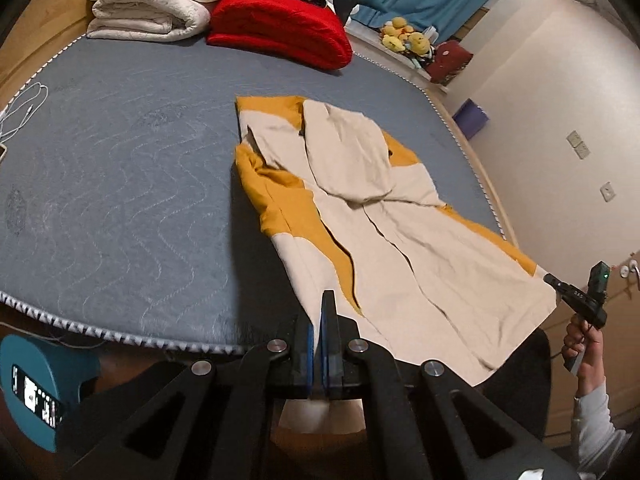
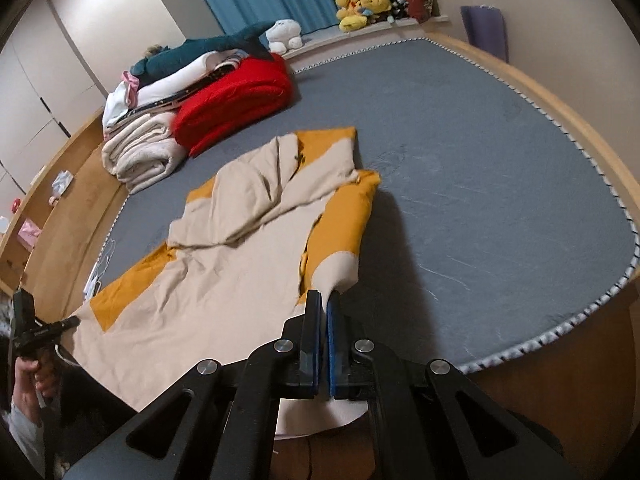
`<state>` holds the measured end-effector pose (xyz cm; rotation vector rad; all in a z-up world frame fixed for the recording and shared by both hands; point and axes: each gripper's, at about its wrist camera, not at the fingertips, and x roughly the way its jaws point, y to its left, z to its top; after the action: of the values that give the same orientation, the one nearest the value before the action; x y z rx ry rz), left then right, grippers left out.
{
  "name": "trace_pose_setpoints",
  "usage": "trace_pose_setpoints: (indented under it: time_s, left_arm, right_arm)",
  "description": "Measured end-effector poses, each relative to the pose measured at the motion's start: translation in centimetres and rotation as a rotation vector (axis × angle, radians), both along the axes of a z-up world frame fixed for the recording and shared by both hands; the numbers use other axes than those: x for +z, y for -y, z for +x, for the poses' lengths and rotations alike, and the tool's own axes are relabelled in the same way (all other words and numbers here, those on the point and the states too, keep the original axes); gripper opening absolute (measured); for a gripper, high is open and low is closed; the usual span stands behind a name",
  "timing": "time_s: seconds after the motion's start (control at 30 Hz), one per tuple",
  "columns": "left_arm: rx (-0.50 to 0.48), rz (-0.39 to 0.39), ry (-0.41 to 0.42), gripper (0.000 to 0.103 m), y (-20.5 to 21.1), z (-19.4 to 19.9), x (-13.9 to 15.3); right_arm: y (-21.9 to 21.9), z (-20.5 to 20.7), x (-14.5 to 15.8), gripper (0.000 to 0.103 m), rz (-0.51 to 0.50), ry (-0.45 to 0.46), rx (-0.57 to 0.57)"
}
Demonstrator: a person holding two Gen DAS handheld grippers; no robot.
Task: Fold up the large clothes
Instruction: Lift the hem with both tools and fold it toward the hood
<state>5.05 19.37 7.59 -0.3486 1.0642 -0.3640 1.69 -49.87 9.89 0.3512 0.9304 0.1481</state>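
Garment: a cream and mustard coat (image 1: 372, 216) lies flat on the grey mattress (image 1: 120, 184), its hem hanging over the near edge toward the person.
Long axis: runs from the near hem straight away to the hood and shoulders at the far end, roughly in line with both wrist views.
Pointing: the hood end faces the red blanket (image 1: 280, 32) and white blanket (image 1: 152, 4) at the far side; the hem faces the grippers.
Sleeves: both appear already folded in over the body, so the coat reads as a long narrow strip.
Left gripper (image 1: 324, 320): fingers pressed nearly together at one hem corner; cream cloth shows just below them, so it looks pinched on the coat.
Right gripper (image 2: 324, 320): fingers likewise almost closed, with the hem edge running up between the tips, so it seems clamped on the other corner.
Which is nearer: neither; both sit at the hem, one per corner, well apart across the coat's width.
Key relation: the rest of the coat lies ahead of both sets of fingers, along its long axis.
Likely next move: carry the hem forward over the body toward the hood, halving the length.
Risk: uneven lift could skew the fold or drag the sleeves open.
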Motion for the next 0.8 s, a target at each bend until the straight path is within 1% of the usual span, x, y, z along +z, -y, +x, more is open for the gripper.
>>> trace_pose_setpoints:
  time_s: [0.2, 0.3, 0.37, 0.47, 0.53, 0.57, 0.6, 0.67, 0.7, 0.73, 0.8]
  left_arm:
    - [-0.017, -0.012, 0.003, 0.001, -1.1, -3.3, 2.7]
    - [-0.015, -0.008, 0.019, 0.001, -1.2, -3.7, 3.7]
    - [-0.017, -0.015, 0.029, 0.001, -0.9, -3.1, 3.7]
    - [0.002, 0.0, 0.044, 0.001, -0.4, -0.5, 2.9]
    - [0.035, 0.0, 0.033, 0.001, -0.3, 3.3, 1.1]
    - [0.045, 0.017, 0.034, 0.002, -0.3, 4.3, 0.6]
    - [0.066, 0.049, 0.035, 0.002, -0.3, 6.6, -0.8]
    - [0.102, 0.008, 0.009, 0.002, -0.5, 9.3, -2.8]
    - [0.117, -0.008, -0.003, 0.002, -0.4, 11.4, -4.2]
    - [0.129, 0.004, -0.017, 0.002, -0.2, 13.5, -5.5]
    - [0.139, 0.017, -0.047, 0.002, 0.3, 16.7, -7.5]
  right_arm:
    - [1.4, -6.5, 4.2, 0.002, 0.015, 0.046, -0.013]
    - [0.7, -8.1, 6.0, 0.002, -0.01, 0.082, -0.011]
    - [0.2, -7.7, 6.7, 0.002, -0.024, 0.101, -0.002]
    - [0.0, -4.9, 6.4, 0.002, -0.039, 0.124, 0.005]
    - [0.5, -1.6, 5.4, 0.002, -0.034, 0.126, -0.003]
    - [0.6, 0.2, 4.6, 0.002, -0.039, 0.124, -0.007]
    - [0.8, 2.8, 3.3, 0.002, -0.051, 0.119, -0.016]
    - [1.1, 6.6, 0.9, 0.002, -0.068, 0.108, -0.025]
    - [0.9, 9.3, -0.6, 0.002, -0.104, 0.099, -0.024]
    - [0.7, 10.9, -1.6, 0.002, -0.131, 0.093, -0.022]
    - [0.4, 15.3, -4.0, 0.002, -0.144, 0.066, -0.019]
